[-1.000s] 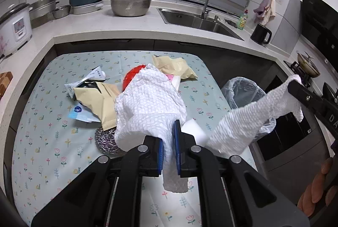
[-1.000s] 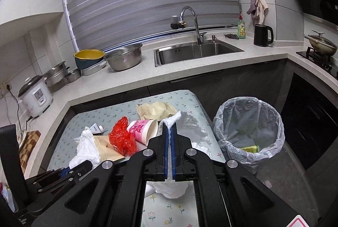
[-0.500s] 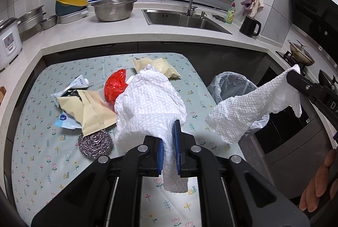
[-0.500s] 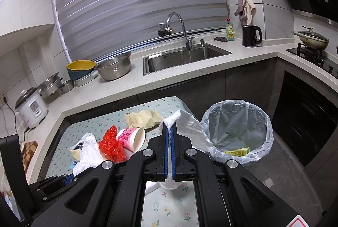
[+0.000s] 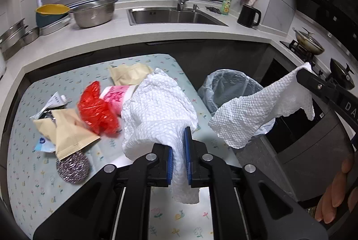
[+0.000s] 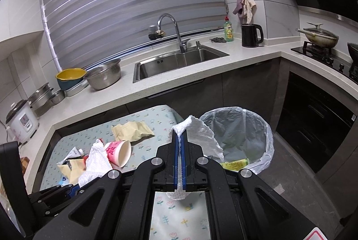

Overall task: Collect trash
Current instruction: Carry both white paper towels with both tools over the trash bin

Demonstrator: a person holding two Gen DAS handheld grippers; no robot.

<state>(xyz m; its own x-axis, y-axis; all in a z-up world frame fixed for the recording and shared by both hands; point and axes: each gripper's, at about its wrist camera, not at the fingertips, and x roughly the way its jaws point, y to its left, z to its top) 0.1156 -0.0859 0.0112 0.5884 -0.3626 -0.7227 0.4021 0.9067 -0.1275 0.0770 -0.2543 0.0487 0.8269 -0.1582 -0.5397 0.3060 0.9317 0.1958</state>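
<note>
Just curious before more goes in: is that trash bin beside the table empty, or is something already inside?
Not empty. In the right wrist view, the lined bin already holds a yellow-green wrapper near its bottom.

Bin [image 6: 235, 141] right of table [image 6: 94, 135]; cup [image 6: 119, 151], bags on table; sink [image 6: 176, 61] behind.

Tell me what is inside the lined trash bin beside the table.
In the right wrist view, the trash bin holds one yellow-green package at the bottom. The paper towel in the right gripper covers the bin's left side, so anything there is hidden.
</note>
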